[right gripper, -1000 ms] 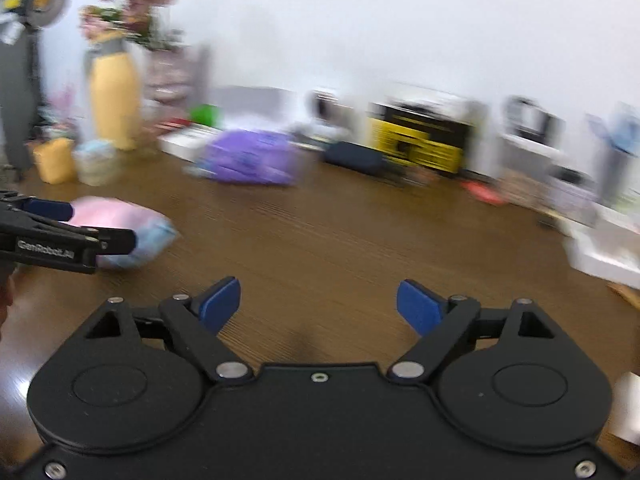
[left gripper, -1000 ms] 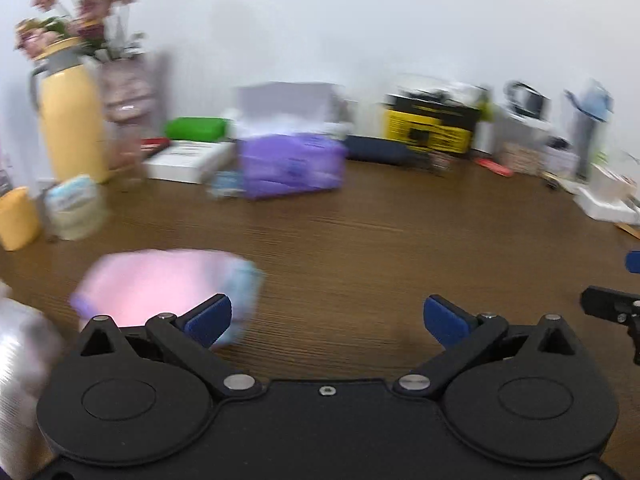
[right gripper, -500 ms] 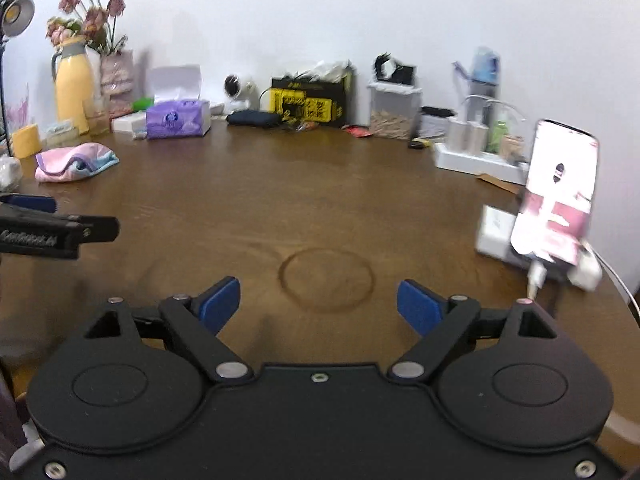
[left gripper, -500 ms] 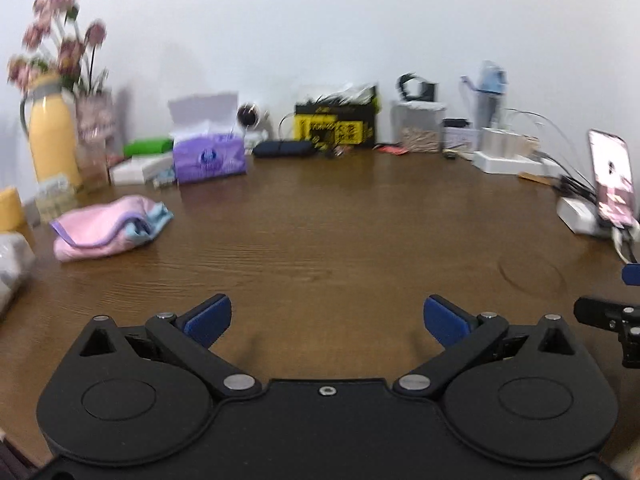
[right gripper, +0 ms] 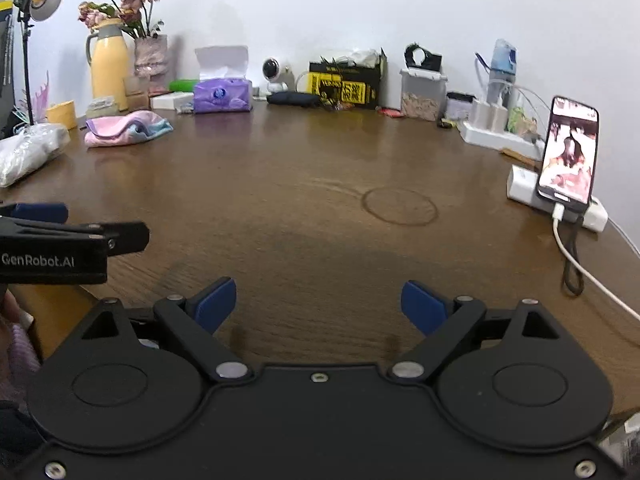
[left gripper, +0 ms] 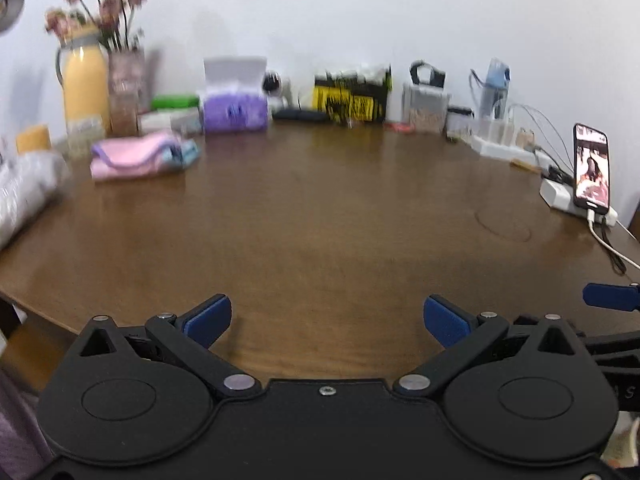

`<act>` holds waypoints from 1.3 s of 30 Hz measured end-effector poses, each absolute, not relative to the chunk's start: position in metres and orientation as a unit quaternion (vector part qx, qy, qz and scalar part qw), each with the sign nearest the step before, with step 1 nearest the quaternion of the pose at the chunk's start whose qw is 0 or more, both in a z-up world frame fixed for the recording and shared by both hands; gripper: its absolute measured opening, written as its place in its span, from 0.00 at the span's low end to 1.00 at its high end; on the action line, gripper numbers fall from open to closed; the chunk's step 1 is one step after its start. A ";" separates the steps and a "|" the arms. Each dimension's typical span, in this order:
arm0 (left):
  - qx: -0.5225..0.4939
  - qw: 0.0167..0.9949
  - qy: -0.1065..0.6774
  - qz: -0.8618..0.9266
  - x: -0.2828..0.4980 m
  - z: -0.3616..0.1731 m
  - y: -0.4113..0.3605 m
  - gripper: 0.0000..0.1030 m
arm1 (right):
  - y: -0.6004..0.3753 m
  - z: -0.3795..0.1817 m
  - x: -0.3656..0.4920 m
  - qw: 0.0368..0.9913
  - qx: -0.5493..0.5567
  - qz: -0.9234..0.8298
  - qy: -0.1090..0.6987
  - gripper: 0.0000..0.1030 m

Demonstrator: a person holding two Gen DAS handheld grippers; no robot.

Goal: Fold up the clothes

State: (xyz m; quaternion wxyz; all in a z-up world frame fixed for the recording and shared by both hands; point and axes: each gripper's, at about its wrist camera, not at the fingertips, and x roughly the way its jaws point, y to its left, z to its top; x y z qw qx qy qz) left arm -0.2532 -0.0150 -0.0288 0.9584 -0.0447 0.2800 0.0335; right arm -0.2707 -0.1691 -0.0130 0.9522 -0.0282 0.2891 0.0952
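A folded pink cloth with a light blue layer point(left gripper: 140, 156) point(right gripper: 126, 127) lies at the far left of the brown table point(left gripper: 320, 220) point(right gripper: 304, 184), near the back row of items. My left gripper point(left gripper: 327, 320) is open over the table's near edge, far from the cloth, nothing between its blue pads. My right gripper point(right gripper: 318, 306) is open too, also empty, near the front edge. The left gripper's body point(right gripper: 60, 246) shows at the left of the right wrist view. The right gripper's blue fingertip point(left gripper: 610, 297) shows at the right edge of the left wrist view.
Along the back wall stand a yellow flask point(right gripper: 107, 62), a vase of flowers point(right gripper: 150, 54), a purple tissue pack point(right gripper: 222, 94), a yellow-black box point(right gripper: 346, 82) and a power strip point(right gripper: 500, 136). A phone point(right gripper: 570, 150) with a cable leans at the right. A plastic bag point(right gripper: 30, 152) lies left.
Both grippers have pulled back from the cloth towards the table's near edge and stayed open. The folded cloth, once right at the left fingers, now lies far off at the left.
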 end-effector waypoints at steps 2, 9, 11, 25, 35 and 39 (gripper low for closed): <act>-0.040 0.959 0.277 0.039 -0.257 -0.030 -0.017 1.00 | -0.170 -0.014 -0.273 0.952 -0.021 0.091 0.292 0.90; -0.026 0.961 0.273 0.034 -0.258 -0.030 -0.021 1.00 | -0.176 -0.023 -0.268 0.948 -0.010 0.081 0.308 0.91; -0.023 0.961 0.273 0.034 -0.258 -0.031 -0.022 1.00 | -0.175 -0.023 -0.269 0.948 -0.010 0.081 0.308 0.91; -0.019 0.958 0.283 0.038 -0.255 -0.034 -0.022 1.00 | -0.179 -0.026 -0.271 0.951 -0.005 0.062 0.304 0.92; -0.017 0.957 0.289 0.035 -0.254 -0.036 -0.022 1.00 | -0.176 -0.026 -0.272 0.951 -0.004 0.061 0.304 0.92; -0.016 0.957 0.288 0.034 -0.255 -0.036 -0.022 1.00 | -0.177 -0.026 -0.271 0.951 -0.004 0.061 0.304 0.93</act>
